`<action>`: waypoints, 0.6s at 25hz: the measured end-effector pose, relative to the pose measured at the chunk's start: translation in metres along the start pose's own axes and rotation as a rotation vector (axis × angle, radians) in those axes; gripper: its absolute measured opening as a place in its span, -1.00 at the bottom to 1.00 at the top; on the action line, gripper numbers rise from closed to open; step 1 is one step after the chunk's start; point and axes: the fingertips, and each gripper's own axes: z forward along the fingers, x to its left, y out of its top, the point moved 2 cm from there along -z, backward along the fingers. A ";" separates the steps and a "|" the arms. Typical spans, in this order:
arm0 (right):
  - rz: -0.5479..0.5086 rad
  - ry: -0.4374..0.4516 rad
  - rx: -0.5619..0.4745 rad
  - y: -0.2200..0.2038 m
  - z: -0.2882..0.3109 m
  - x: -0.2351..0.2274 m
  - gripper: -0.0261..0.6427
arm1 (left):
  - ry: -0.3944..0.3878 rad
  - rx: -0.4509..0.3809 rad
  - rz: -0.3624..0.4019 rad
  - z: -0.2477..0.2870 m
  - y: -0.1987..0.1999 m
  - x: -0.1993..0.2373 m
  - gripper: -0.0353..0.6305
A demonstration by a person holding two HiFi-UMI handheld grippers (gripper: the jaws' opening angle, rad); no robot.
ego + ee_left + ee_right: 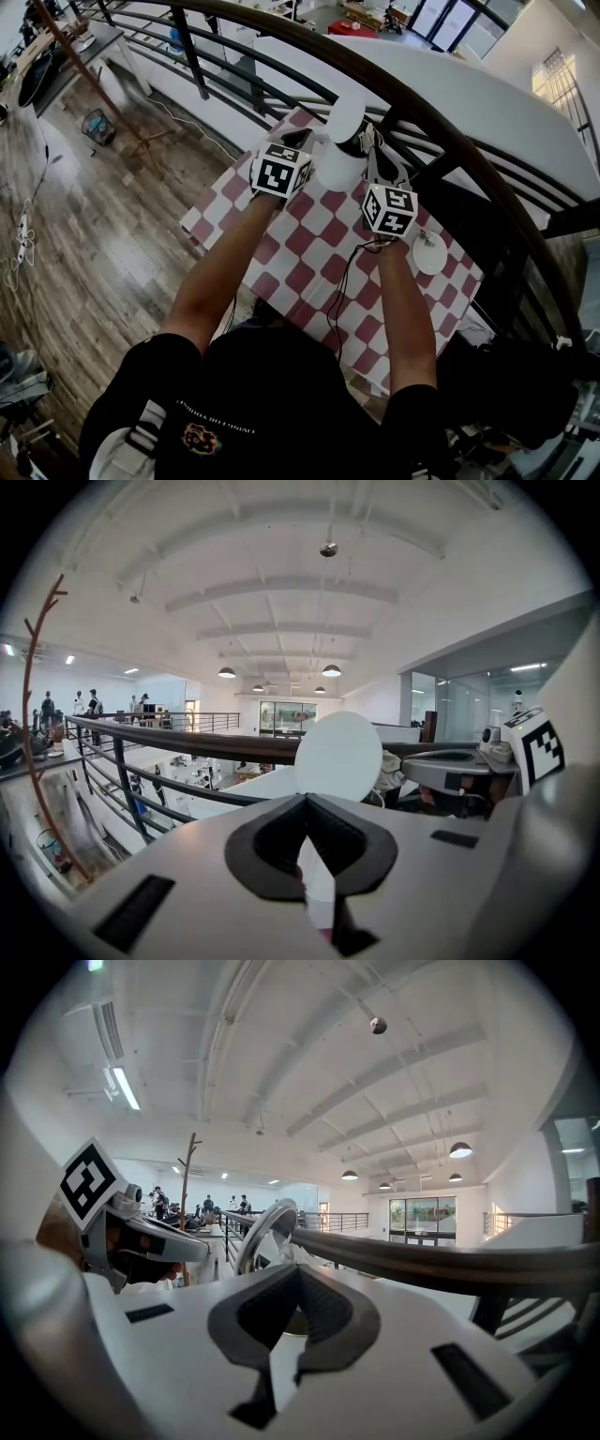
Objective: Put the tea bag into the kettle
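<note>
Curved dark railing (pixel 525 225) above wooden floor (pixel 94 244)

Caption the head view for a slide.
Left gripper and right gripper flank a white kettle on a checkered table.

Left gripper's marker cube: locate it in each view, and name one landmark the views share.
Head view: the left gripper's marker cube is upper centre, left of the other cube.
Left gripper view: not in it; the cube at the right edge is the other cube.
Right gripper view: far left, at mid-height.
Shared landmark: the dark handrail, which crosses all three views.
</note>
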 end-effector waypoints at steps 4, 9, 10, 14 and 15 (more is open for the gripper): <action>0.002 -0.002 0.003 -0.002 0.004 -0.002 -0.89 | -0.002 0.005 -0.005 0.004 -0.004 0.001 -0.90; -0.003 0.002 0.007 -0.003 0.007 -0.002 -0.88 | 0.000 0.010 -0.007 0.006 -0.008 0.004 -0.90; -0.002 0.003 0.007 -0.003 0.008 -0.002 -0.88 | 0.000 0.011 -0.007 0.006 -0.009 0.004 -0.90; 0.002 -0.005 0.000 0.000 0.013 -0.002 -0.67 | 0.002 0.014 -0.011 0.005 -0.010 0.005 -0.90; 0.009 0.003 -0.003 0.000 0.013 -0.001 -0.38 | 0.002 0.015 -0.012 0.005 -0.011 0.006 -0.90</action>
